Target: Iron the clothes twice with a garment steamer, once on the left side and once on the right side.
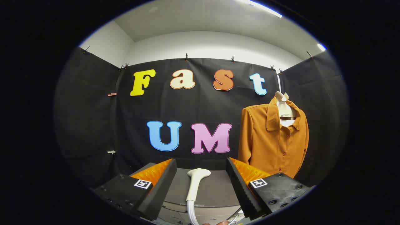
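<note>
We hold the tongs (201, 175) spread around the steamer head (196, 182) lying on the desk (215, 190), untouched, ready to grip before steaming the hanging shirt (268, 140).

A: What carries things here?
B: A grey table (215, 190), seen between the gripper's (201, 168) spread fingers and running beyond them.
A: And what lies on it?
B: A white garment steamer (195, 181) lying between the fingers, touching neither, its head pointing away and its white hose (191, 214) trailing back.
</note>
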Motion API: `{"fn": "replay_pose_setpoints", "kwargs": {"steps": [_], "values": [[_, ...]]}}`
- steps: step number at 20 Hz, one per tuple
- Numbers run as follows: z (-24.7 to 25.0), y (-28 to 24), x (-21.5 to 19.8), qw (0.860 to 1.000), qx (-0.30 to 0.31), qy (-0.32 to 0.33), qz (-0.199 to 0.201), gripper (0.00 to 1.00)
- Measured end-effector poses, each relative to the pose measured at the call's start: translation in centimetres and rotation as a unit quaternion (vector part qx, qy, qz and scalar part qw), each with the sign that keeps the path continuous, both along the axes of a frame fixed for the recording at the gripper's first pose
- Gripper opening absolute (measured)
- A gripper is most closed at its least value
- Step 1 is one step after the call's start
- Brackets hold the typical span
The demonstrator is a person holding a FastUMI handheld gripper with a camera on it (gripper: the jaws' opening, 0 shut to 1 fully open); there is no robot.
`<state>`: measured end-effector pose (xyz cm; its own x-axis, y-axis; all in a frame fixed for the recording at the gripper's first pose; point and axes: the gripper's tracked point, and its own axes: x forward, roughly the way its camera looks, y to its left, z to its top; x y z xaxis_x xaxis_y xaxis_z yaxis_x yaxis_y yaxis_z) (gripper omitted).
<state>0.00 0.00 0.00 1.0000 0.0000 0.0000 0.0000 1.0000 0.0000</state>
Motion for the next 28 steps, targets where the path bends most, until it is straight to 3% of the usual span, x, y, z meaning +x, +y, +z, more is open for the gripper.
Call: {"fn": "replay_pose_setpoints", "kwargs": {"steps": [10, 20, 28], "values": [[2.9, 2.3, -2.1, 1.000, 0.018, -0.025, -0.001, 0.98], [2.7, 1.6, -2.2, 0.999, 0.030, -0.012, -0.015, 0.98], [-5.4, 5.0, 2.1, 0.991, 0.004, 0.129, 0.018, 0.99]]}}
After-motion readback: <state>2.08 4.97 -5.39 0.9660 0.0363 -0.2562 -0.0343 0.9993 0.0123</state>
